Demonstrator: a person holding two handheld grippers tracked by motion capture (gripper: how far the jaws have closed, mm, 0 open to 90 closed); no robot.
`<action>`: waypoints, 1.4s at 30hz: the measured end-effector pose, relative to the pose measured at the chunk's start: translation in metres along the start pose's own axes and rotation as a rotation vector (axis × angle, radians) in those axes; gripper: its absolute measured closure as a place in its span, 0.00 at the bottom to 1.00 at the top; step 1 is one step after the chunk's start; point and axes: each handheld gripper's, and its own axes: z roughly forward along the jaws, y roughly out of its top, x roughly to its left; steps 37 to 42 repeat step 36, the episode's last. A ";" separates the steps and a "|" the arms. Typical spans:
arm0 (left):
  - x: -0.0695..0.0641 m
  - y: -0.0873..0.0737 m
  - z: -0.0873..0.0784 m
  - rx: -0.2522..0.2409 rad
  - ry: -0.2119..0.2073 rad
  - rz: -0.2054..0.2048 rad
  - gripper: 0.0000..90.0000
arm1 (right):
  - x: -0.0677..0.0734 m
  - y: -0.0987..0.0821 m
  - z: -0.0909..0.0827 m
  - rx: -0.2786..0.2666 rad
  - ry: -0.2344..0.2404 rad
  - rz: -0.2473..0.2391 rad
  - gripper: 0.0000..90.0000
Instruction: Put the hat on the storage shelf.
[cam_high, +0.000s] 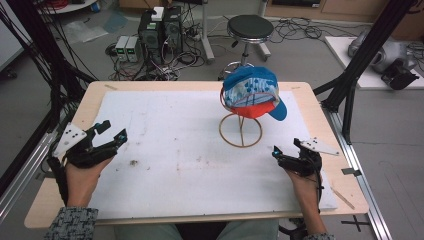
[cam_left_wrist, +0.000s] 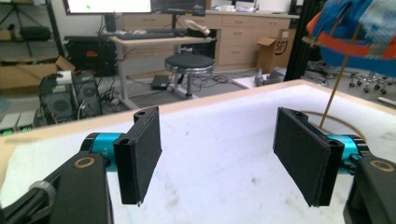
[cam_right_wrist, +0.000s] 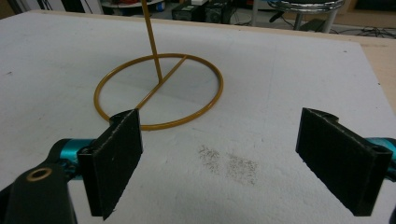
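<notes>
A stool (cam_high: 250, 27) and computer boxes (cam_high: 160, 30) stand beyond the surface (cam_high: 165, 140). Nothing lies between the tongs and the cap (cam_high: 252, 93), which sits on its stand (cam_high: 241, 131) at one o'clock. Left tongs (cam_high: 113, 131) and right tongs (cam_high: 286, 149) are spread, empty. The cap is blue with an orange underside.

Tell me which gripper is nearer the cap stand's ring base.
Right. The right gripper sits just right of and below the ring base; the left gripper is far off at the mat's left edge.
</notes>
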 end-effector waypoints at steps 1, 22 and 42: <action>0.001 -0.004 -0.002 0.006 0.006 -0.006 0.36 | 0.000 0.000 0.000 -0.003 -0.002 0.000 0.15; 0.013 -0.064 0.008 0.128 0.019 -0.048 0.24 | 0.005 -0.001 0.004 0.033 -0.005 -0.040 0.14; 0.011 -0.073 0.016 0.214 0.016 -0.012 0.21 | 0.005 -0.001 0.005 0.028 -0.005 -0.040 0.14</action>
